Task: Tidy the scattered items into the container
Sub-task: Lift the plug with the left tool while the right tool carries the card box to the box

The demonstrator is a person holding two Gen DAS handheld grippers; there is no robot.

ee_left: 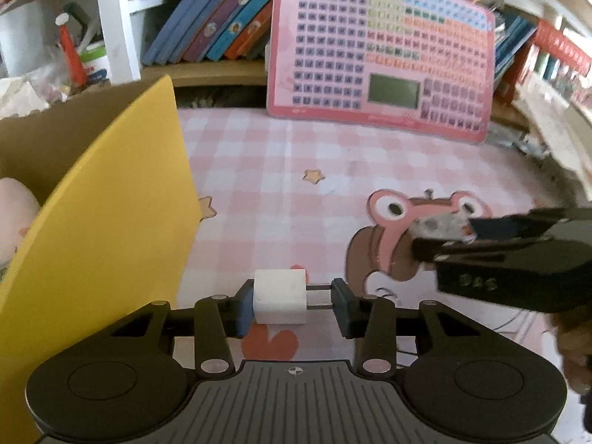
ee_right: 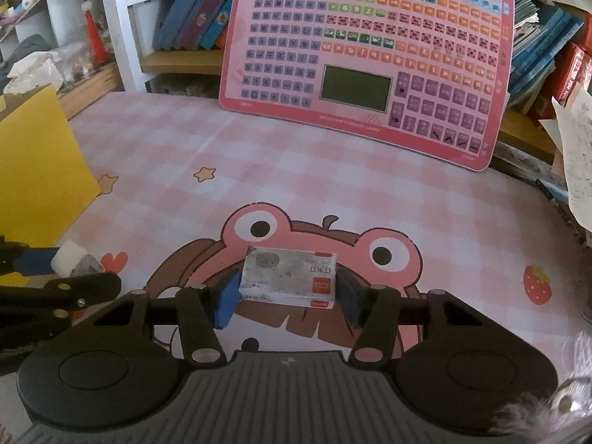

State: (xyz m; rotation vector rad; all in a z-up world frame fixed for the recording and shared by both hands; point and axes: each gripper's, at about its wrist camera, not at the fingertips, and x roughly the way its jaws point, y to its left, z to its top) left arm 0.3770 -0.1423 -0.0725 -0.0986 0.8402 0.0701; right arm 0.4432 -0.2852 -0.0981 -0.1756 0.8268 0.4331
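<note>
The counter [ee_right: 281, 155], under its pink checked cover, shows no loose item that I can make out; only the pink toy keyboard [ee_right: 370, 51] leans at the back against the books, and I judge that it is no part of the tidying. The box [ee_left: 48, 140], cardboard with a yellow flap [ee_left: 111, 203], stands at my left, just beside my left tool; something pale pink already lies inside it, though I cannot tell what.

My right tool [ee_right: 286, 296] grips the staple box [ee_right: 288, 275] by its two short ends, off the counter above the cartoon frog, well apart from the box.

My left tool [ee_left: 292, 301] has the white cube [ee_left: 280, 299] against its left pad, with a gap to the right pad, so I cannot tell whether it truly grips it.

As I judge it, the picking up is done and the putting in is left: both items are to go over the flap and into the box, the cube being nearer.
</note>
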